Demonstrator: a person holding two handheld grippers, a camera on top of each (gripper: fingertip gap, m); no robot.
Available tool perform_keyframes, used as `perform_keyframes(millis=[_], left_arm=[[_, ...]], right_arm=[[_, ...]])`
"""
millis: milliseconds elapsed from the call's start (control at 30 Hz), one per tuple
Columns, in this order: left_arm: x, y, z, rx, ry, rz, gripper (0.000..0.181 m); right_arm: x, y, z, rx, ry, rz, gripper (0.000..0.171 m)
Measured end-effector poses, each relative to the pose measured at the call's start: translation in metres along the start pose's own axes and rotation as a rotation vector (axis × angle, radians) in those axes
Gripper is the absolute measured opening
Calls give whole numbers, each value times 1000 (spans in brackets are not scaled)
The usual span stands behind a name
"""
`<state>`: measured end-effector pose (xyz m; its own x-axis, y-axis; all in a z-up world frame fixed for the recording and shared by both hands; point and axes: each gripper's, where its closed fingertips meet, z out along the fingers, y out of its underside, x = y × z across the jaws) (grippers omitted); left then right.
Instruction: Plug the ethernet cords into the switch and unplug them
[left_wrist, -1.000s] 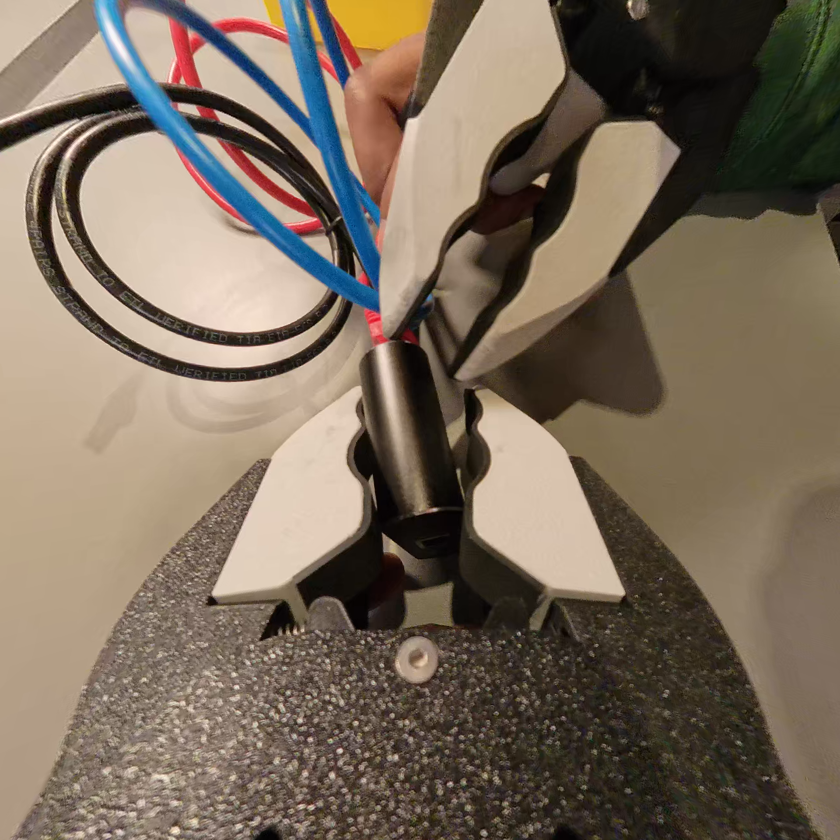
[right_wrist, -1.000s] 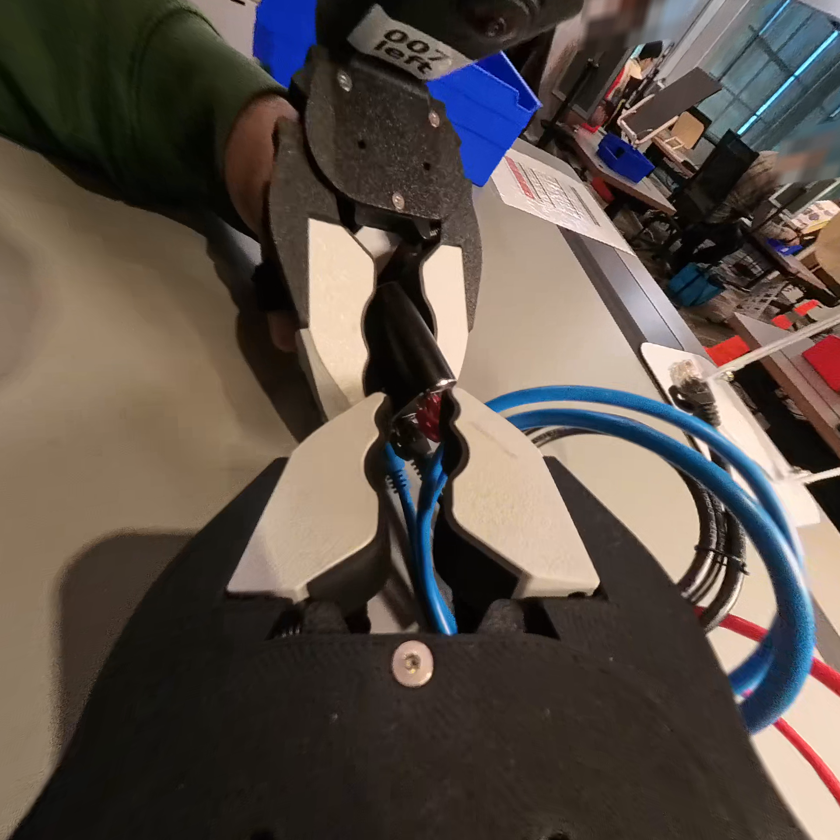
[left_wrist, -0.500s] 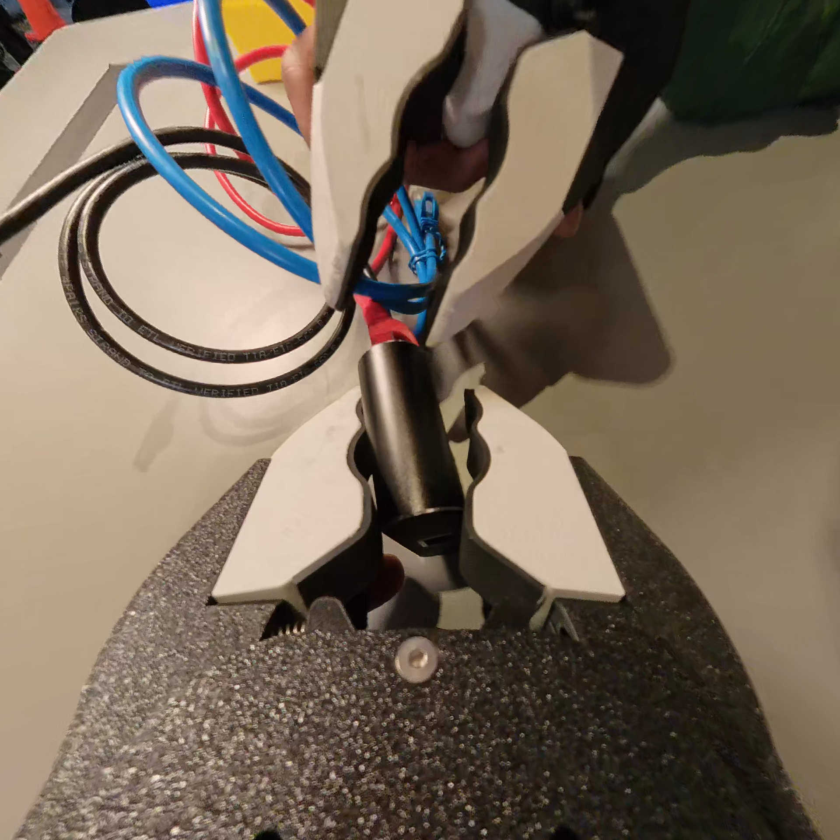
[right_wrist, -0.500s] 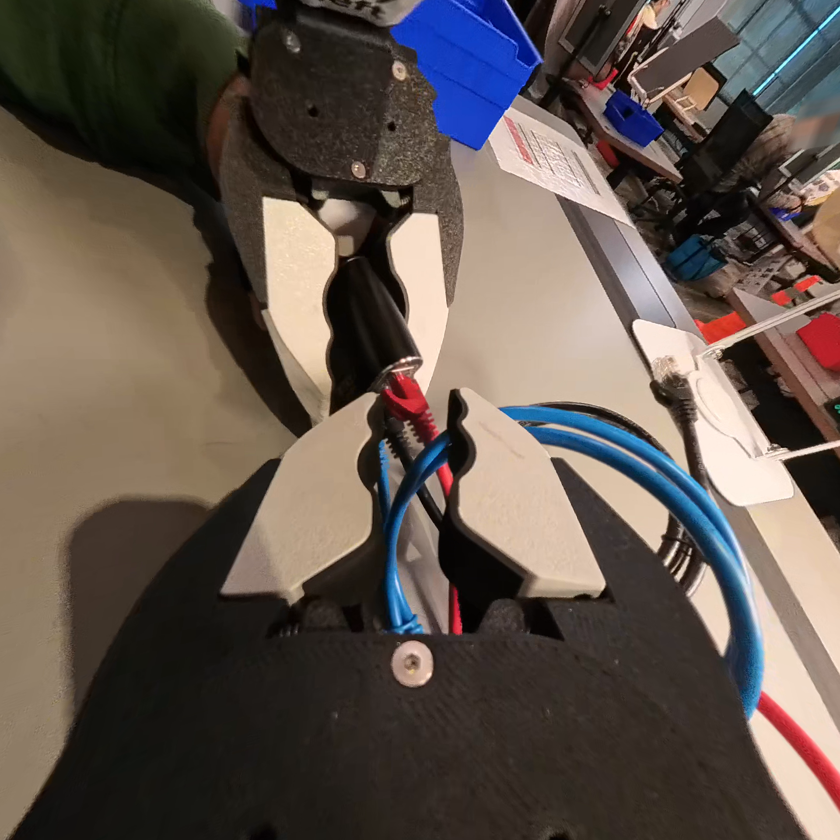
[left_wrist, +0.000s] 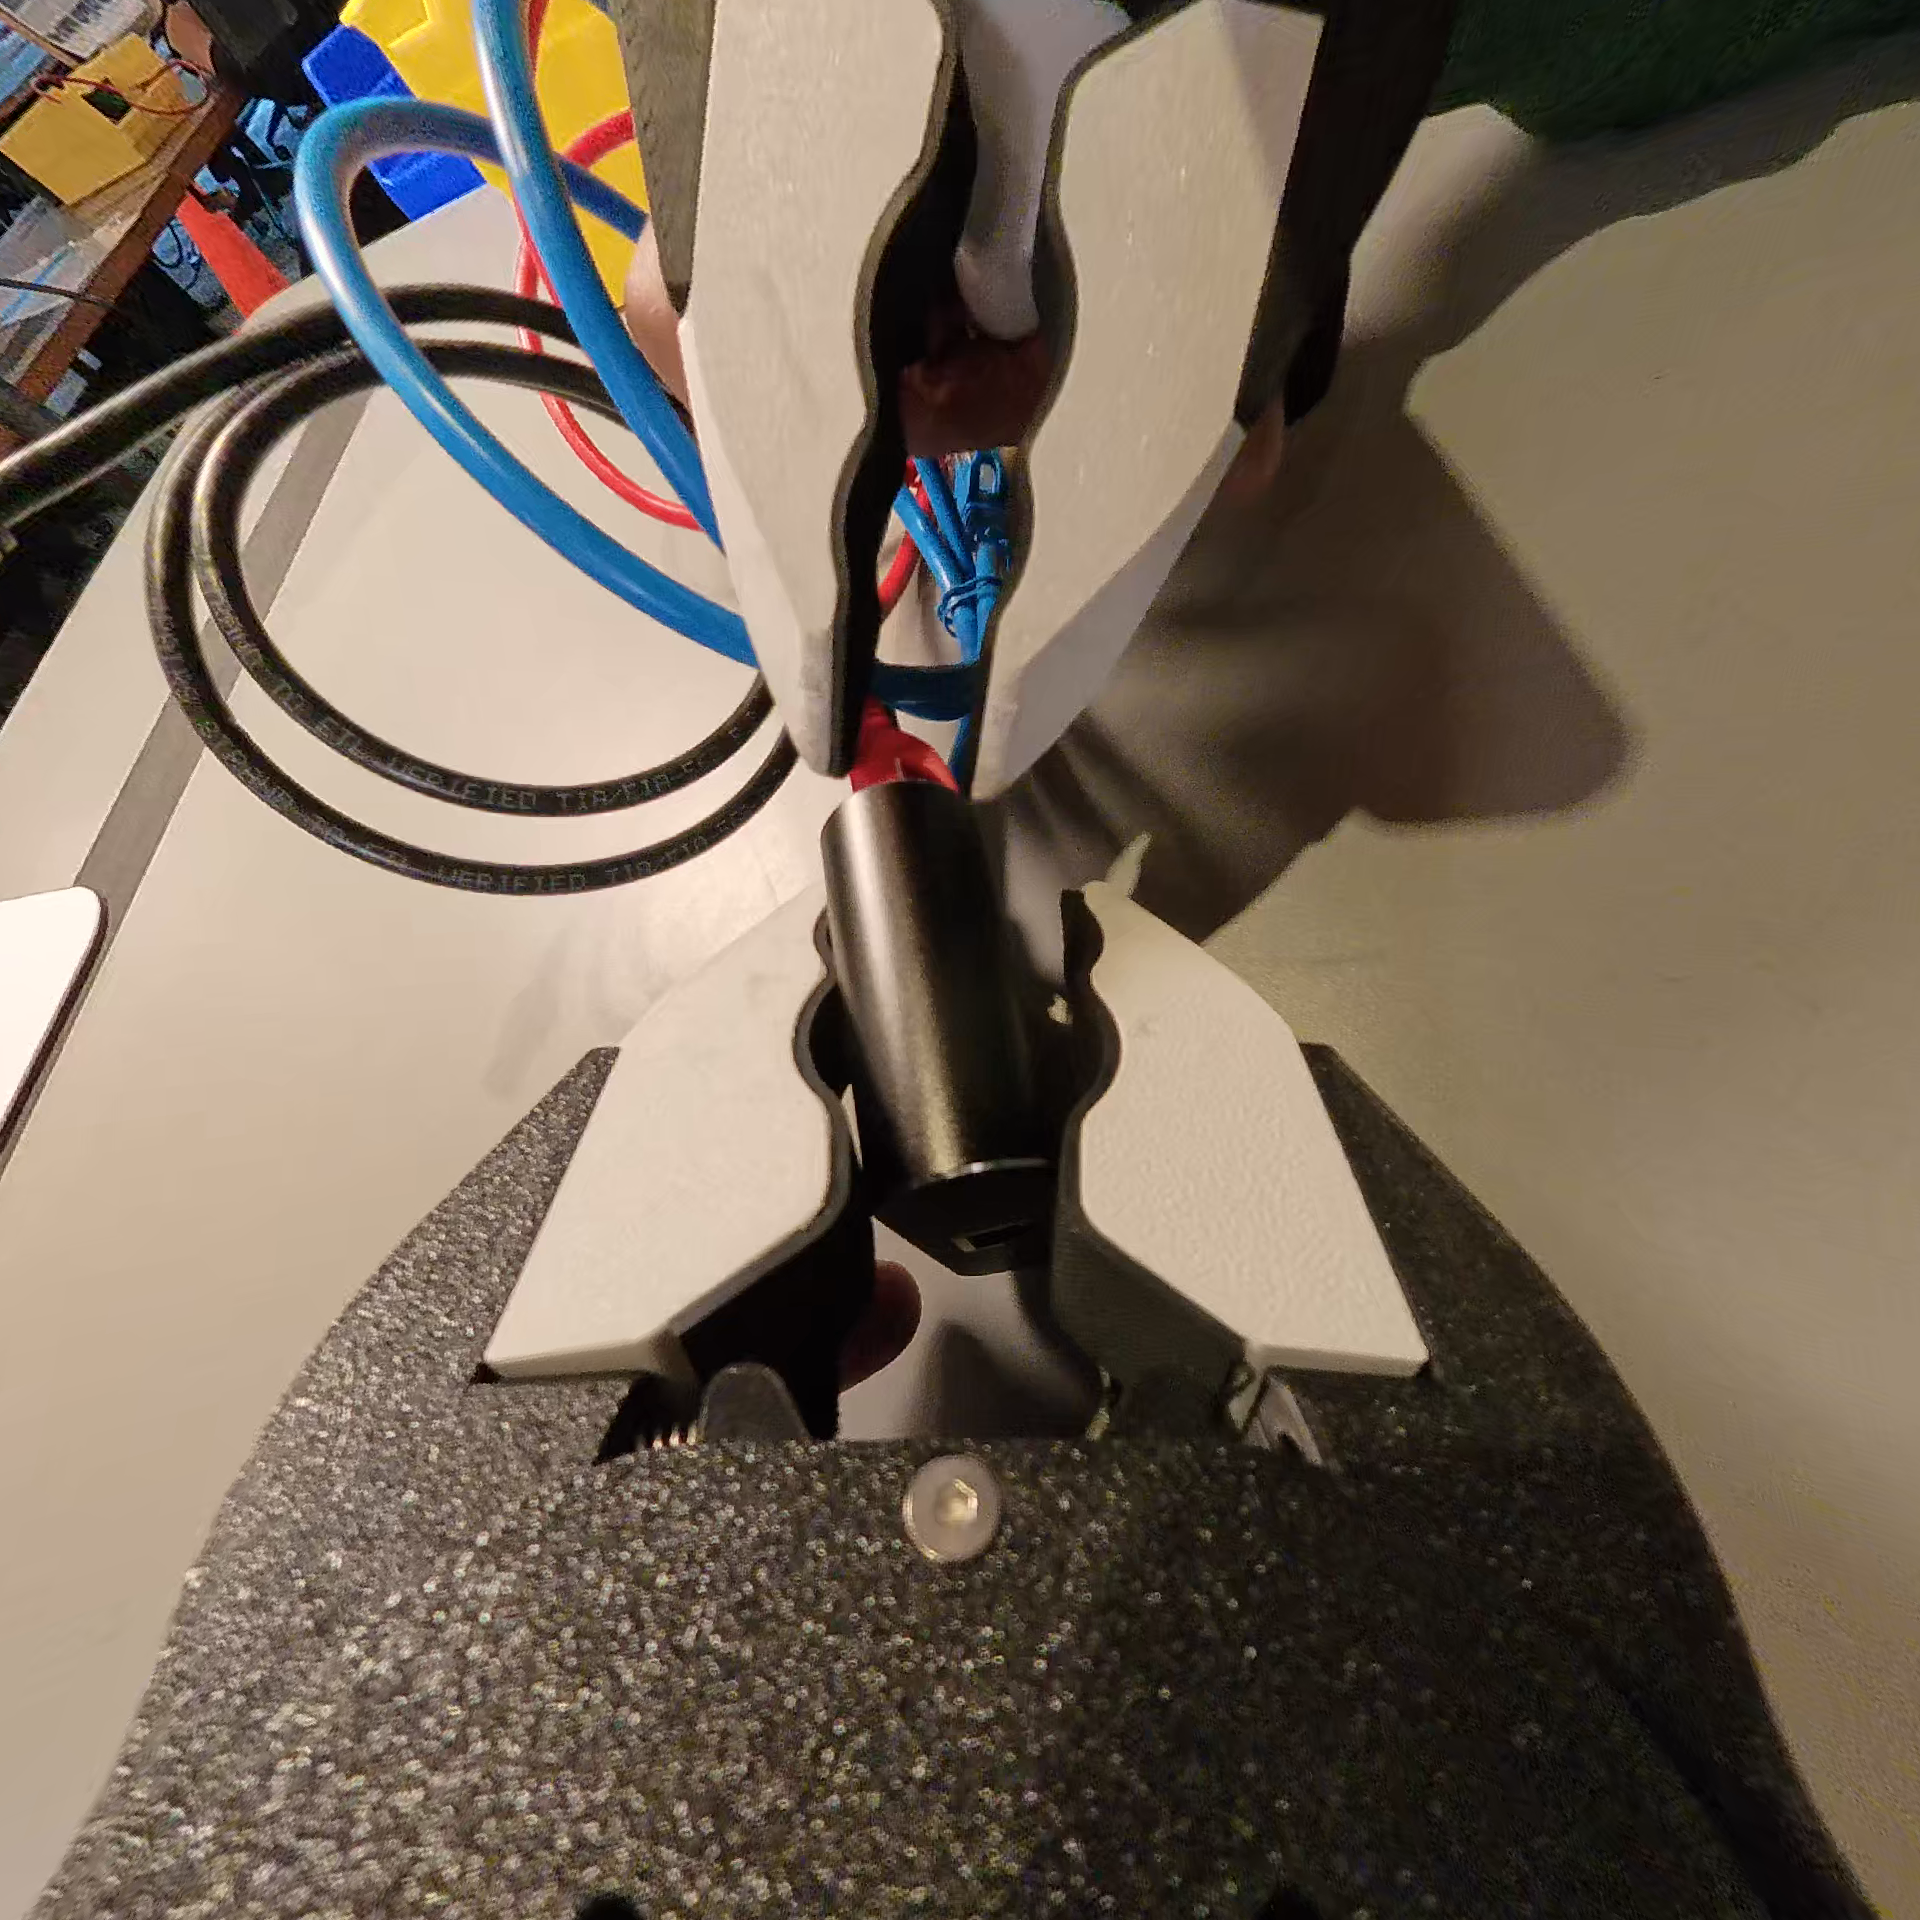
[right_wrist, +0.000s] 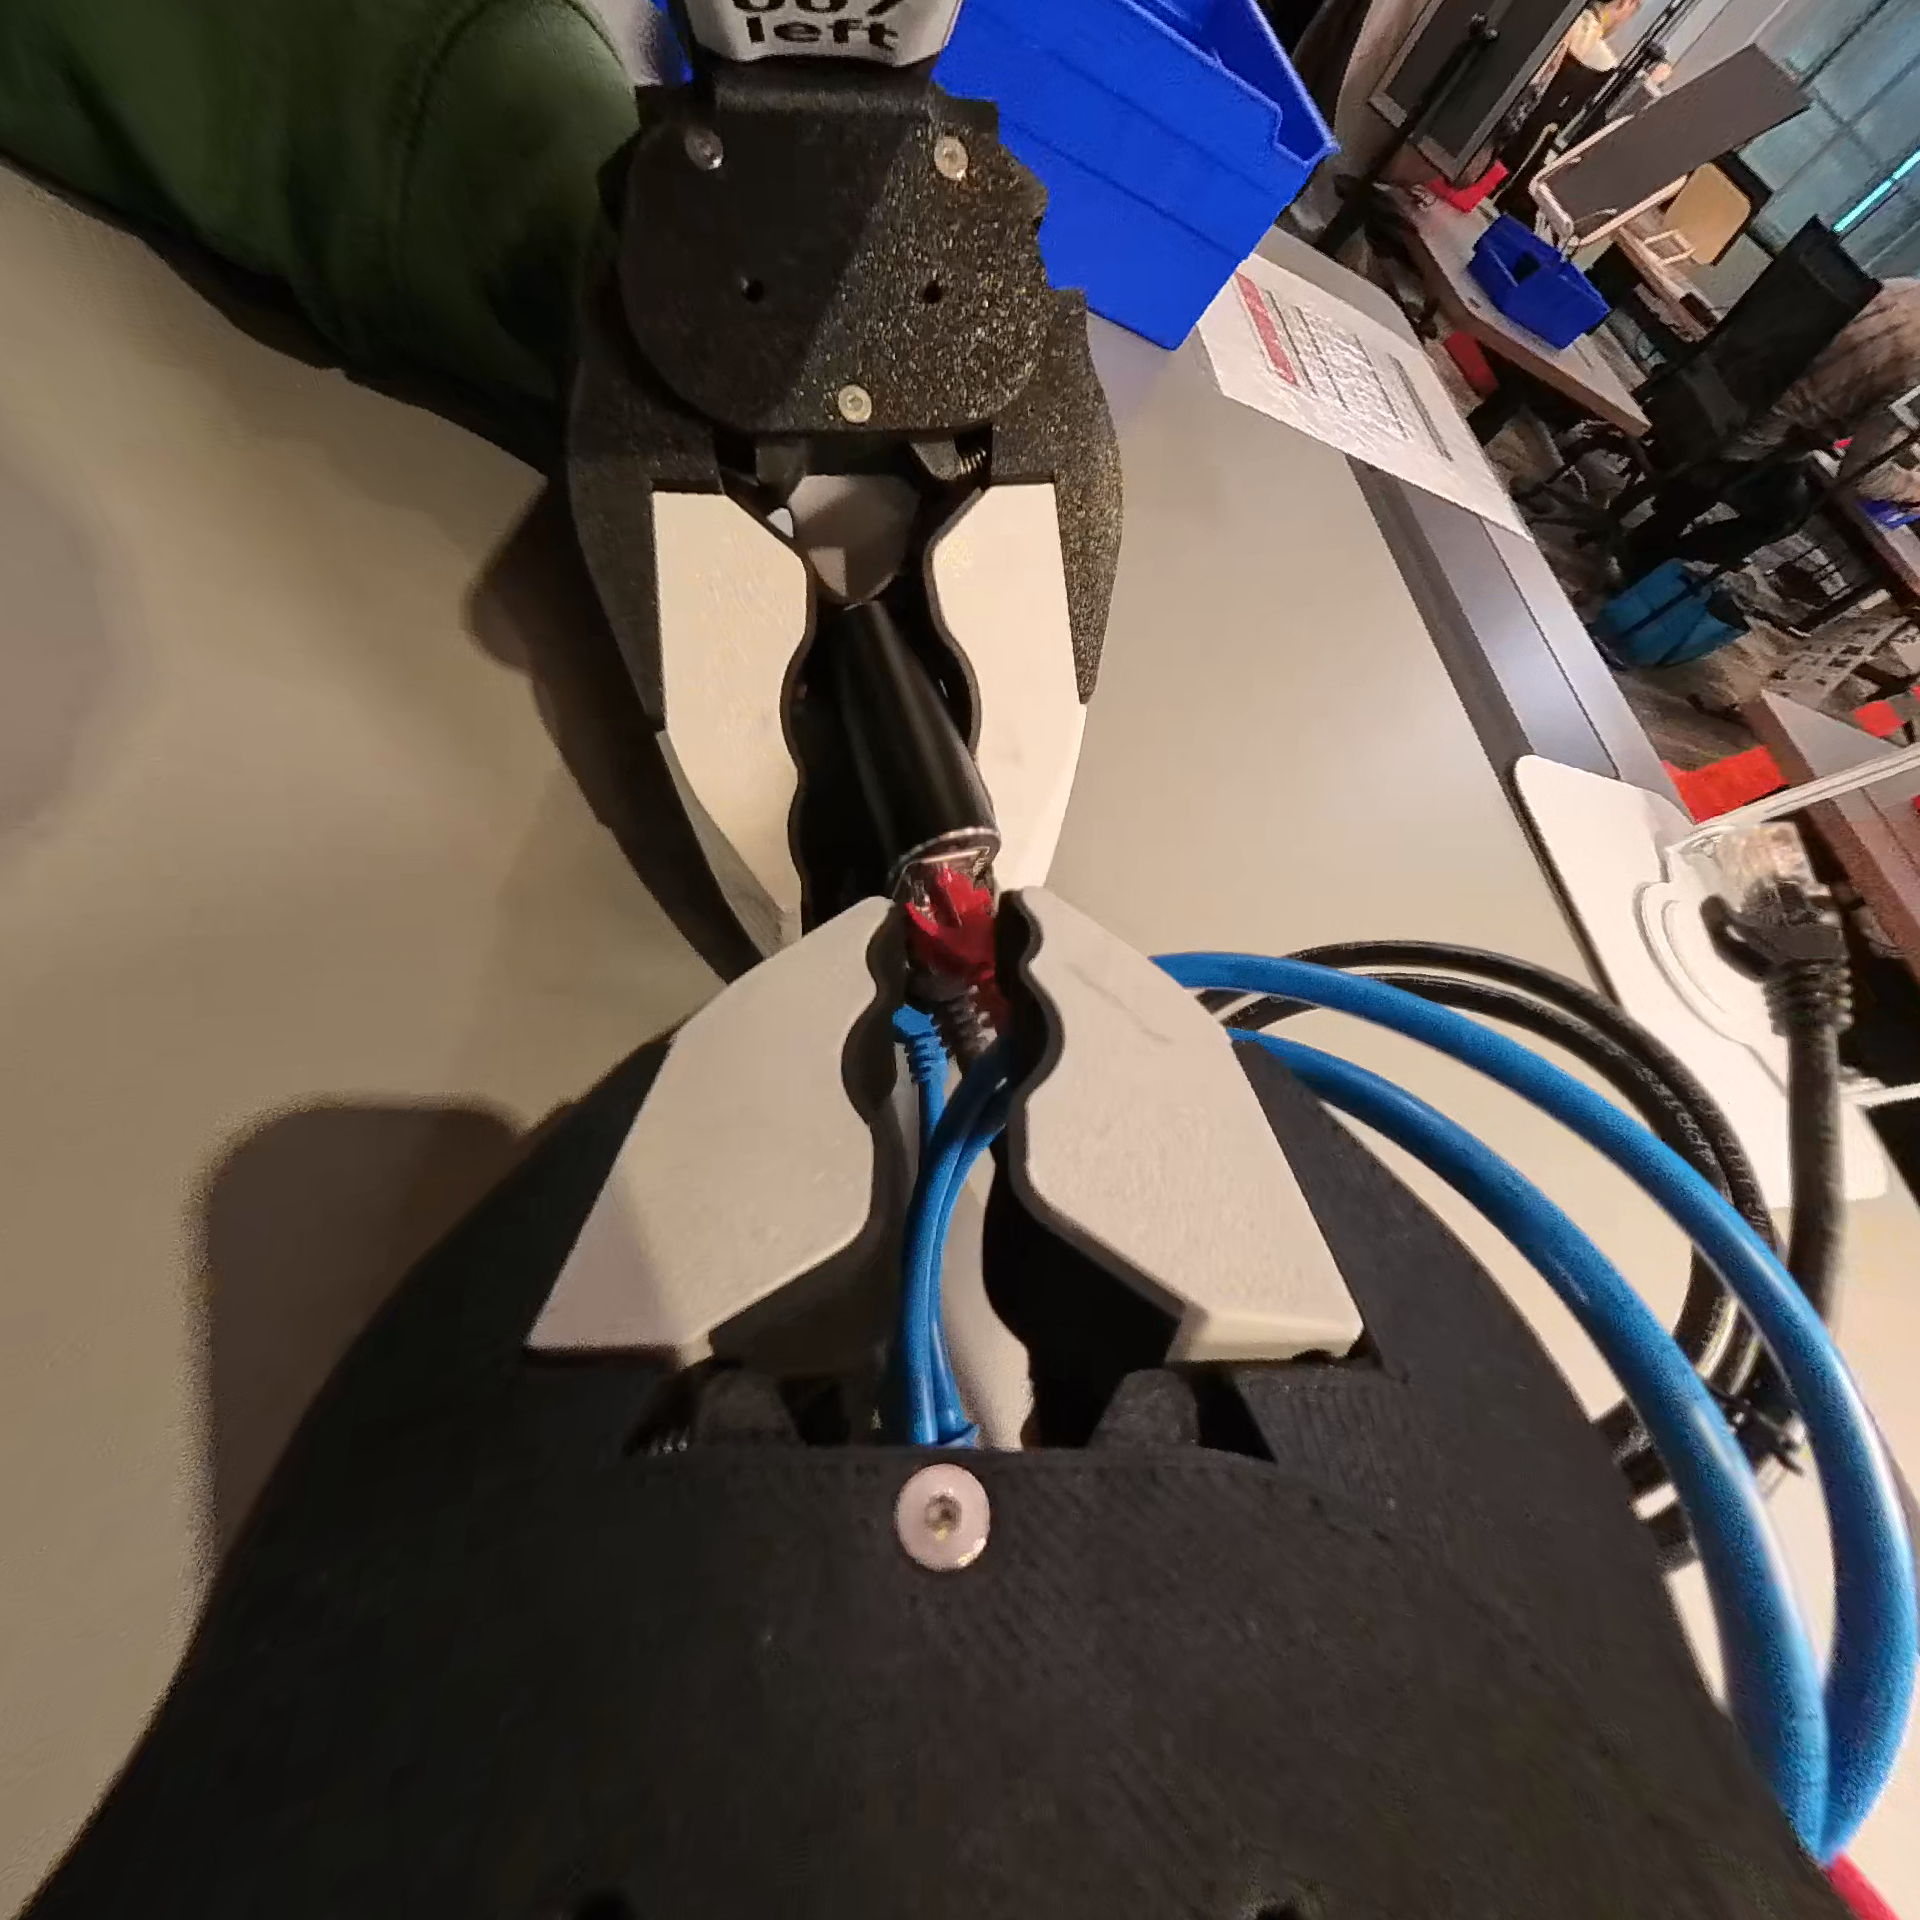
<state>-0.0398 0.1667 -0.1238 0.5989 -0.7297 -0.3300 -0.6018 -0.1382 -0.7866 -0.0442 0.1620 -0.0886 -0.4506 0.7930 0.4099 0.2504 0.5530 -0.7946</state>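
My left gripper (left_wrist: 948, 920) is shut on the switch, a black cylinder-shaped connector (left_wrist: 935, 1039), and holds it above the table. Its near end shows an empty socket. My right gripper (right_wrist: 948, 935) faces it tip to tip and is shut on the red ethernet plug (right_wrist: 945, 904). The plug sits at the far mouth of the black connector (right_wrist: 925, 769). Blue cords (right_wrist: 935, 1247) and a thin black one run back between the right fingers. In the left wrist view the right gripper (left_wrist: 909, 758) hangs just above the connector with the red plug boot (left_wrist: 899, 753) between its tips.
A coil of black cord (left_wrist: 416, 790) and loops of blue cord (left_wrist: 499, 457) and red cord lie on the beige table (left_wrist: 1610, 987). A loose black plug (right_wrist: 1787, 935) rests on a white plate at the right. Blue bins (right_wrist: 1132, 156), a paper sheet (right_wrist: 1351, 384) and a green sleeve (right_wrist: 312, 156) are behind. Left and right tips are no more than a few centimetres apart.
The right gripper's fingers have drawn closer together around the red plug. Both grippers have tilted, bringing the right gripper more in line with the connector.
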Motion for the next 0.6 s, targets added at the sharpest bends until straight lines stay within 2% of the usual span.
perform_keyframes(millis=[467, 600], left_arm=[[0, 0, 0, -5, -18, 0, 38], [-4, 2, 0, -17, -51, -13, 38]], right_arm=[[0, 0, 1, -13, 10, -19, 14], [4, 0, 4, -33, 67, -35, 13]])
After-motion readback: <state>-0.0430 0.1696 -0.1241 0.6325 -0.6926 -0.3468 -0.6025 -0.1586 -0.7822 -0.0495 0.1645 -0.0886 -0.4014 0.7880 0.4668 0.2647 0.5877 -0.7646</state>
